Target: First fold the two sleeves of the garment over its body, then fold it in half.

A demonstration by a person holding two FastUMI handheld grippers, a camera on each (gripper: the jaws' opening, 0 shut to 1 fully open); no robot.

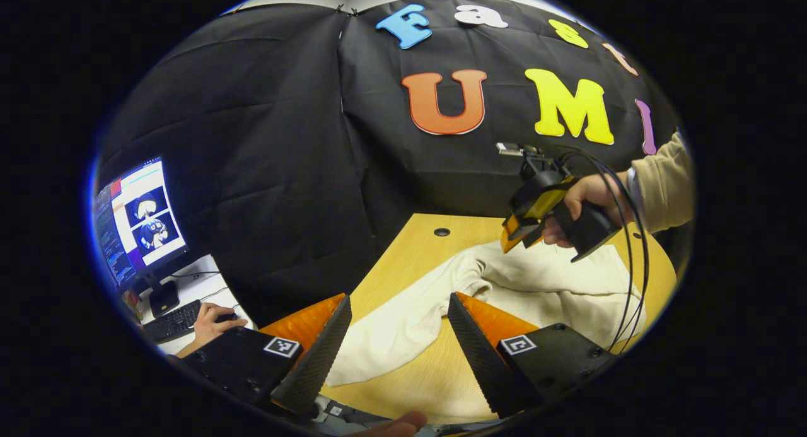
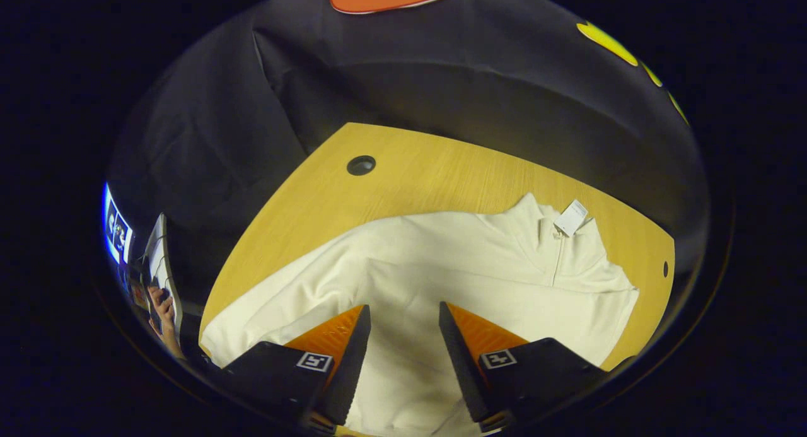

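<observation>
On the wooden table (image 2: 416, 172), the cream garment (image 2: 454, 267) is lying spread with one sleeve (image 1: 391, 330) stretching outward, while the left gripper (image 1: 398, 336) and right gripper (image 2: 403, 345) are hovering open-fingered, empty; pinching any sleeve near its cuff is advisable.

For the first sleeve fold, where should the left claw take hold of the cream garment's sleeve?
Probably at the sleeve's free end, the part of the cream garment nearest the left claw. The sleeve lies flat and stretched out across the table, so come down from above, over its edge, and pinch the cuff end.
</observation>
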